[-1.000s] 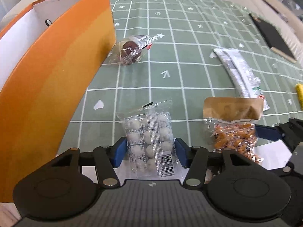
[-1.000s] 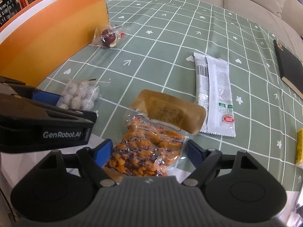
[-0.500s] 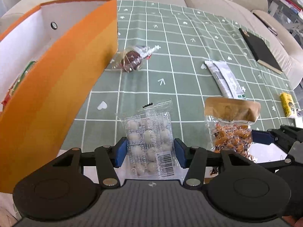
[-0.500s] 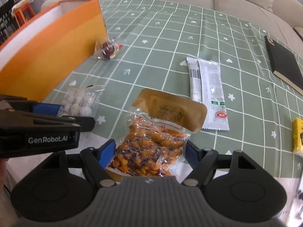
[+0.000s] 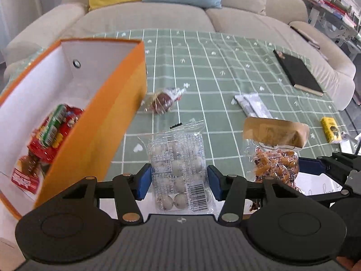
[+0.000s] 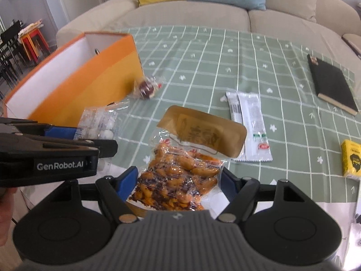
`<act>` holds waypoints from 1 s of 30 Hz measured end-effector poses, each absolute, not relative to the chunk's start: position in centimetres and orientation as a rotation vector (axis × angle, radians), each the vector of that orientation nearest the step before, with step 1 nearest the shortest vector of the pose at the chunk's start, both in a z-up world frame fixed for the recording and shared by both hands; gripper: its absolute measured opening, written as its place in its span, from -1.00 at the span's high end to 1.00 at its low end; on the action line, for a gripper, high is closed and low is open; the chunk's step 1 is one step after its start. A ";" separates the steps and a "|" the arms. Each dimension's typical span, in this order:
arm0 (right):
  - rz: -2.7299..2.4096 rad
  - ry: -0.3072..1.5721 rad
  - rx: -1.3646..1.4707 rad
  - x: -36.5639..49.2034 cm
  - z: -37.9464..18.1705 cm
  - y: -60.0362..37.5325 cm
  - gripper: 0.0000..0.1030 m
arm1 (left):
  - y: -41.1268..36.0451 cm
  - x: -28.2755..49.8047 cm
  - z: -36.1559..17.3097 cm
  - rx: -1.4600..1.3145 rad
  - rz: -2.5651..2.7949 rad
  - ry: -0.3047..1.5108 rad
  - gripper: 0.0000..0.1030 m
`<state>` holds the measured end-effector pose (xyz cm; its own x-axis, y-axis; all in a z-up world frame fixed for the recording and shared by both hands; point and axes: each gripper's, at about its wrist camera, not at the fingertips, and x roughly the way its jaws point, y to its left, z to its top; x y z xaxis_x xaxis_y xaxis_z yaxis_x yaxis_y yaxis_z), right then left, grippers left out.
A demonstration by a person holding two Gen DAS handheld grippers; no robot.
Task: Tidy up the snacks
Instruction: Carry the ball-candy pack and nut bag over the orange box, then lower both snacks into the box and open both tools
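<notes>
— Left wrist view, entries?
— Left tongs (image 5: 178, 181), closed on clear packet of white balls (image 5: 178, 169), blue pads pressed to both its sides, packet lifted off green checked tabletop (image 5: 225, 79). Orange box (image 5: 108, 122) at left, open on top, red and green wrapped snacks (image 5: 48, 137) inside. Round dark sweet in clear wrap (image 5: 162, 100) just beside box's corner. Pair of white sachets (image 5: 252, 105) mid-tabletop; black notebook (image 5: 297, 72) and yellow packet (image 5: 330, 129) further right. Beige sofa (image 5: 225, 22) behind.

— Right wrist view?
— Right tongs (image 6: 179, 181), just narrowed, gripping bag of orange-brown snacks (image 6: 180, 176) at both sides; brown header card (image 6: 203, 131) standing clear above tabletop (image 6: 282, 117). Left tongs (image 6: 67, 133) entering from left, white-ball packet (image 6: 99, 124) between pads, near orange box (image 6: 79, 90). Dark sweet (image 6: 146, 87) blurred, probably touching box wall. White sachets (image 6: 250, 124), notebook (image 6: 331, 83), yellow packet (image 6: 352, 158) lying apart at right.
</notes>
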<state>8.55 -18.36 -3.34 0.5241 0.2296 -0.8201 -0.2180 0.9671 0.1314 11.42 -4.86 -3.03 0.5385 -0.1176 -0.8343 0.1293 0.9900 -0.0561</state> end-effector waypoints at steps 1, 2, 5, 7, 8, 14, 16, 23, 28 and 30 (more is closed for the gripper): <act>0.268 0.972 0.016 8.4 -2.9 -18.3 -0.43 | -4.7 11.3 -2.7 0.010 -0.148 0.983 -0.16; 0.270 0.961 0.020 8.4 -2.6 -18.2 -0.43 | -4.4 11.1 -2.3 0.005 -0.149 0.973 -0.16; 0.285 0.928 0.021 8.2 -1.2 -17.7 -0.43 | -3.5 10.8 -1.0 -0.021 -0.156 0.944 -0.16; 0.298 0.905 0.022 8.0 -0.3 -17.3 -0.43 | -2.8 10.5 -0.1 -0.031 -0.159 0.922 -0.16; 0.304 0.894 0.017 8.0 0.2 -17.0 -0.43 | -2.5 10.5 0.3 -0.040 -0.160 0.910 -0.16; 0.352 0.855 -0.004 8.5 2.0 -15.2 -0.44 | 0.5 10.8 2.6 -0.077 -0.131 0.859 -0.16; 0.381 0.848 -0.005 8.9 2.5 -14.4 -0.44 | 1.9 11.0 3.1 -0.078 -0.117 0.852 -0.16; 0.509 0.819 -0.062 11.3 4.6 -10.1 -0.44 | 7.7 12.3 4.4 -0.080 -0.065 0.851 -0.16; 0.581 0.804 -0.105 14.3 5.7 -6.8 -0.44 | 11.2 14.4 4.6 -0.071 -0.044 0.857 -0.16; 0.597 0.812 -0.117 15.7 5.7 -5.6 -0.44 | 12.2 15.4 4.5 -0.063 -0.055 0.862 -0.16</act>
